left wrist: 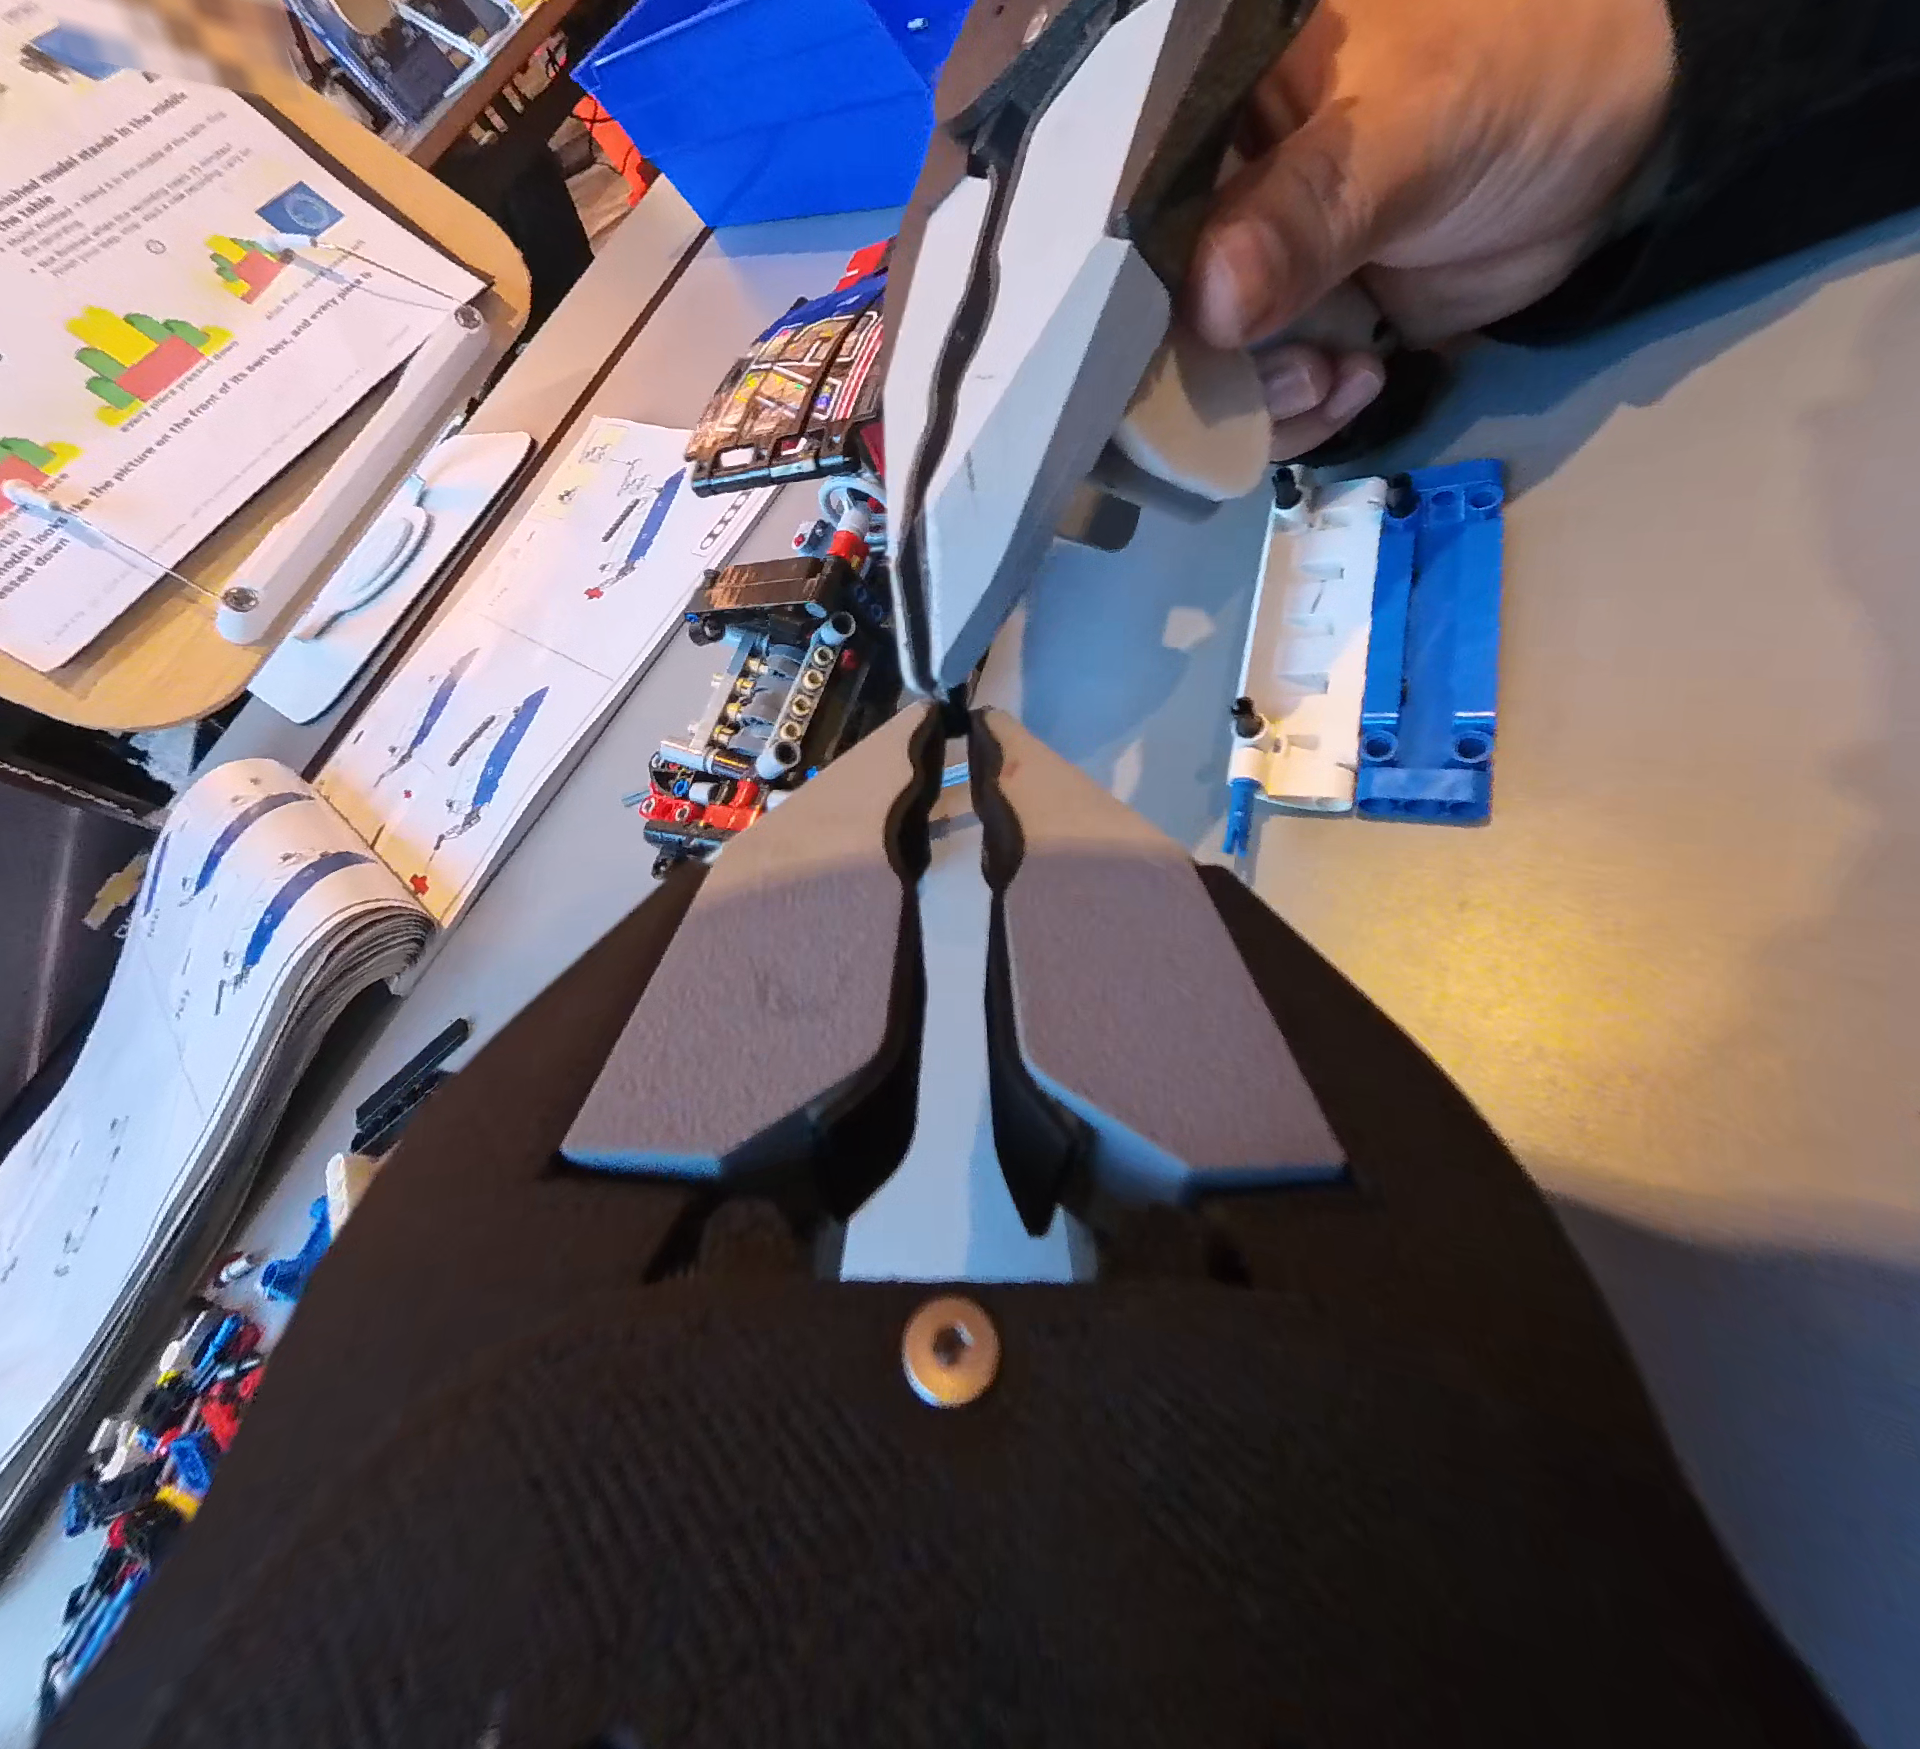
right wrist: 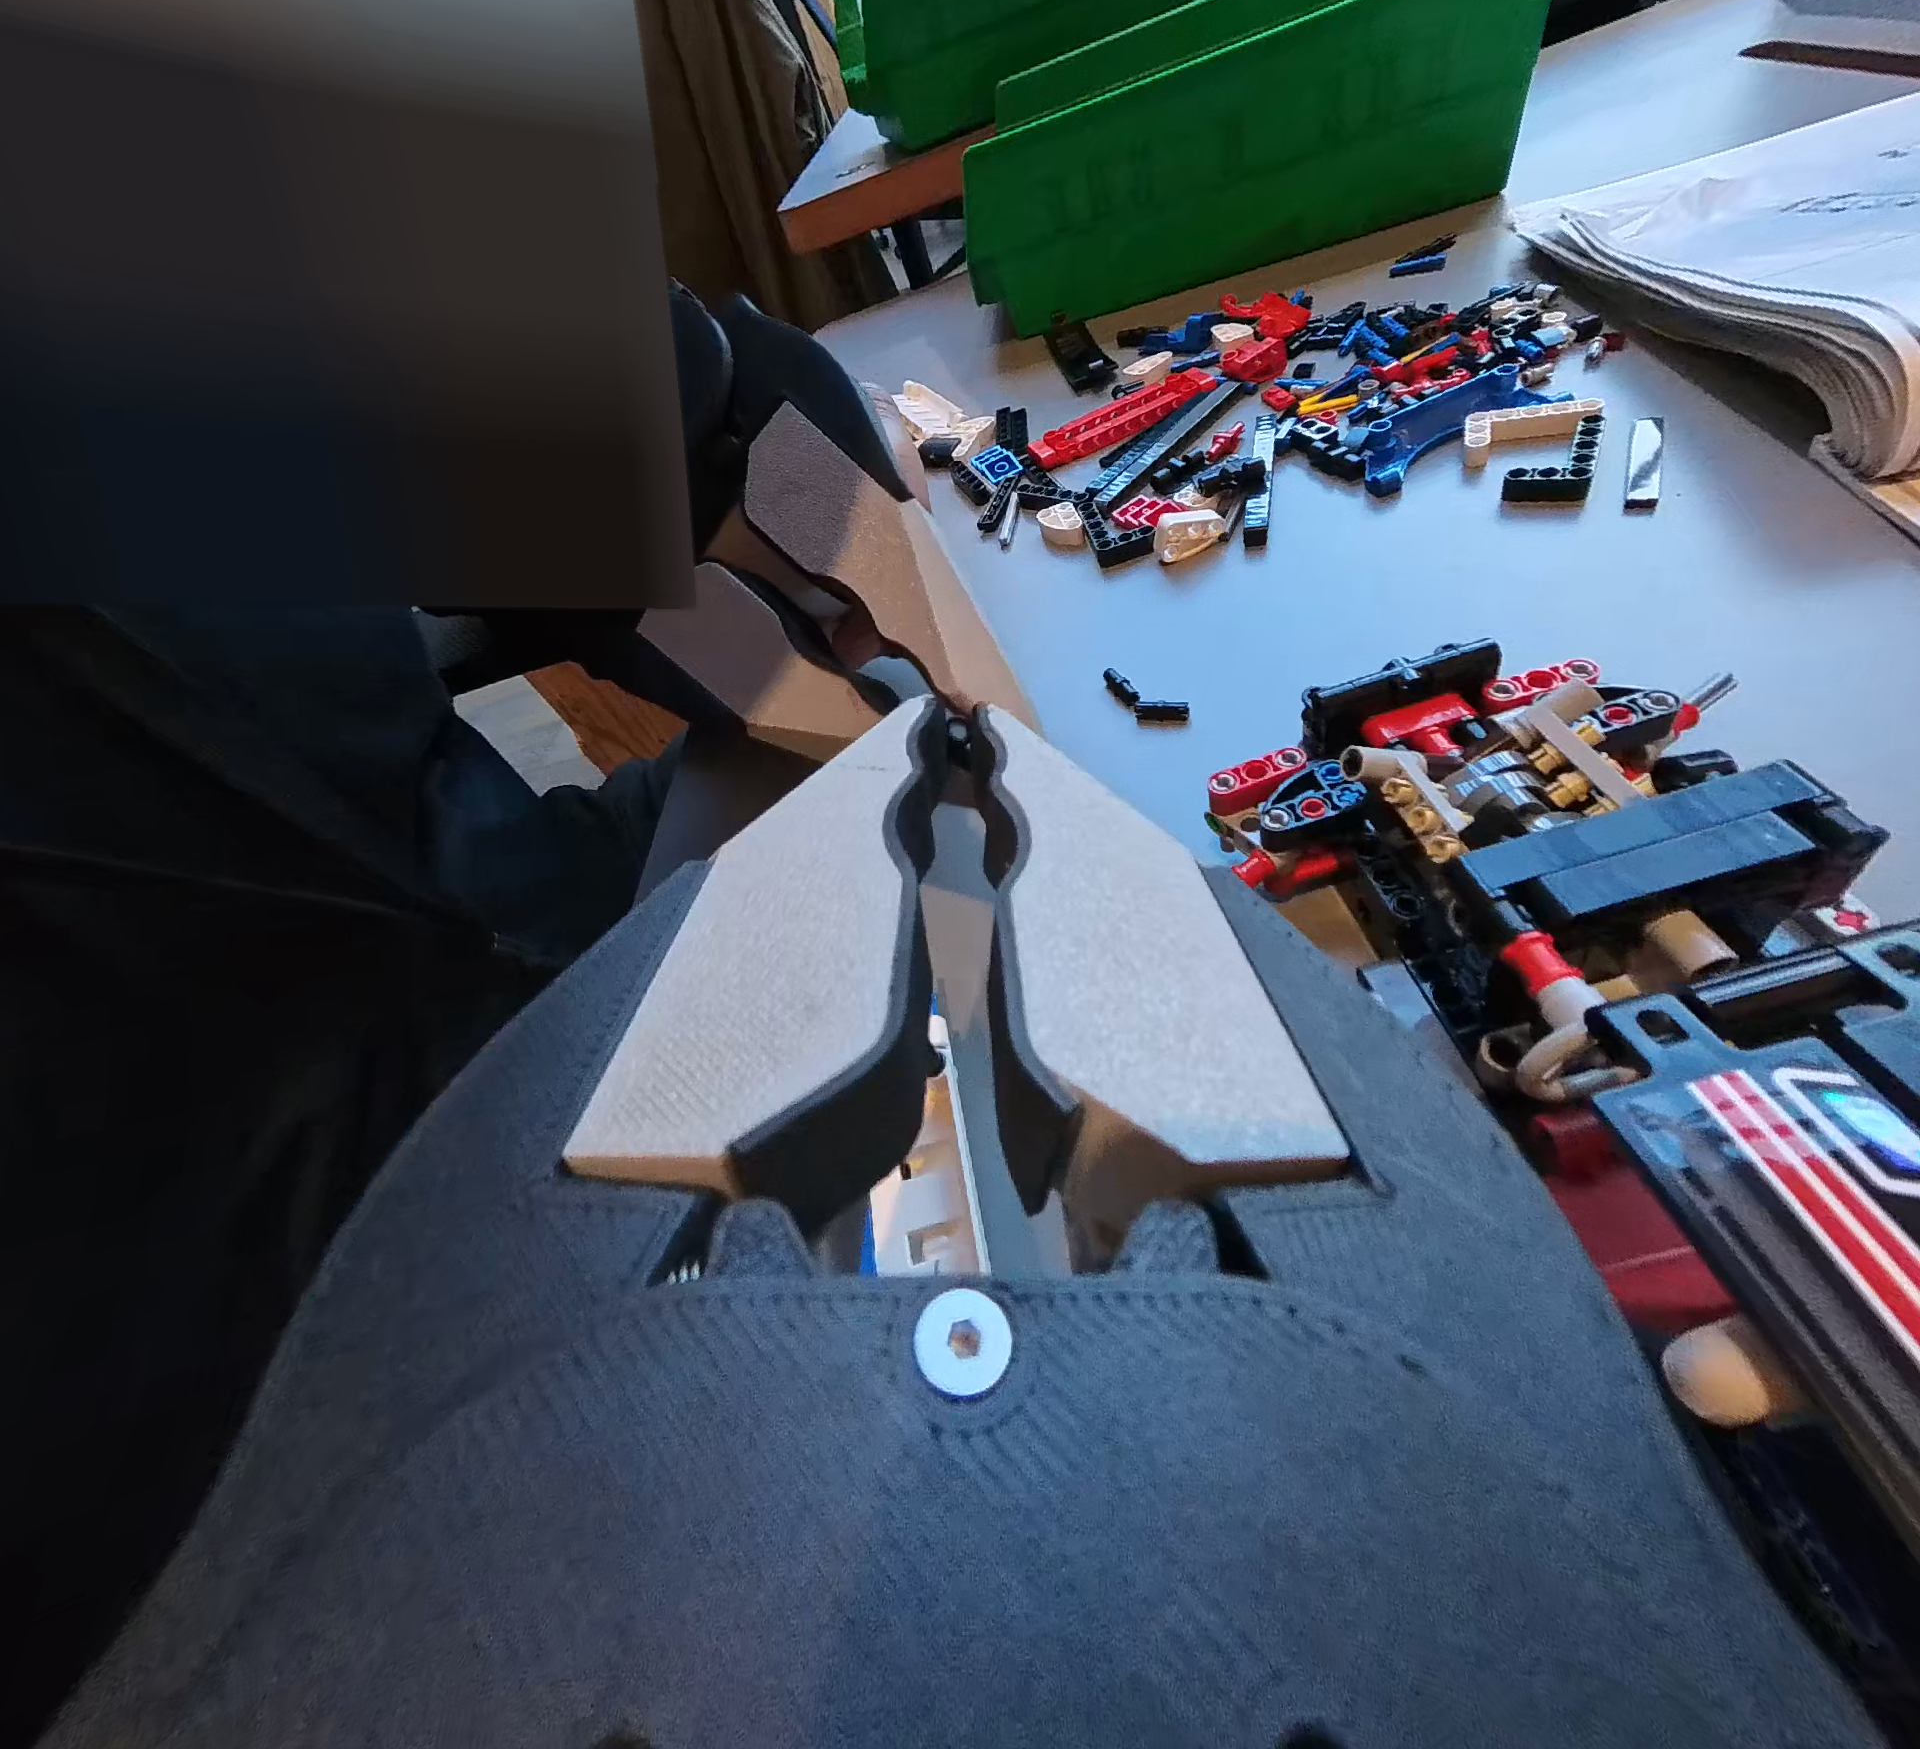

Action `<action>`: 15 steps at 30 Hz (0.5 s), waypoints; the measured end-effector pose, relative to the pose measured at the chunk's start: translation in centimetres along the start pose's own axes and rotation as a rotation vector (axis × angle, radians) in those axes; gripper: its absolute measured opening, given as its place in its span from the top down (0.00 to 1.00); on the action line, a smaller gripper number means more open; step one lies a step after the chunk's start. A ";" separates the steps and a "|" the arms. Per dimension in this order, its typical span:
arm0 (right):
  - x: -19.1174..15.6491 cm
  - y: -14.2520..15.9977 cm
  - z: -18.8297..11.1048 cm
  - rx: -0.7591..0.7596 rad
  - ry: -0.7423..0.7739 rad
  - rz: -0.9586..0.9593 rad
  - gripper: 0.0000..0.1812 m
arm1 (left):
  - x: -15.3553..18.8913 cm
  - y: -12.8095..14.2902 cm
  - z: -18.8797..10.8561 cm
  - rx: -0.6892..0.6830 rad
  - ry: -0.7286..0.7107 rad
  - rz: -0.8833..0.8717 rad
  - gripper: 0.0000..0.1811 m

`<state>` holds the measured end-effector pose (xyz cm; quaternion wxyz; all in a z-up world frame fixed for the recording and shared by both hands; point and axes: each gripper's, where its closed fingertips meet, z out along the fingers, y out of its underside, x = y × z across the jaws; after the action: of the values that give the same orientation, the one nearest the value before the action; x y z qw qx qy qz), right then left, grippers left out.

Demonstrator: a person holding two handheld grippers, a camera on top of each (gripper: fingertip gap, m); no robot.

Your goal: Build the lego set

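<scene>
Fingers of both grippers (left wrist: pixel 951 723) (right wrist: pixel 961 733) pinch small black pin (right wrist: pixel 958 735); green bins' (right wrist: pixel 1247 161) contents hidden.

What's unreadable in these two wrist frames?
- Small black piece at the tip of the right hand-held gripper: too small to identify; left wrist view, both tips crowd it.
- Chassis, left wrist view: middle hidden behind right gripper's fingers.
- Loose parts pile, right wrist view: too small to sort.
</scene>
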<state>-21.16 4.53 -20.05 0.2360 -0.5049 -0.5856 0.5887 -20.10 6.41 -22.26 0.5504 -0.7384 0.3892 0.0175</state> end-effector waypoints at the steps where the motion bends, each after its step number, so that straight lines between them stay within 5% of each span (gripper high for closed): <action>1: 0.0 0.0 0.0 0.001 -0.001 0.006 0.99 | -0.1 0.0 0.0 0.001 -0.004 0.003 1.00; 15: 0.2 0.7 0.1 -0.036 0.002 0.005 0.99 | 0.3 0.5 0.2 -0.013 0.039 -0.031 1.00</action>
<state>-21.07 4.56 -20.75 0.2261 -0.5112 -0.5944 0.5781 -20.06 6.36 -22.86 0.5381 -0.7482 0.3882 -0.0028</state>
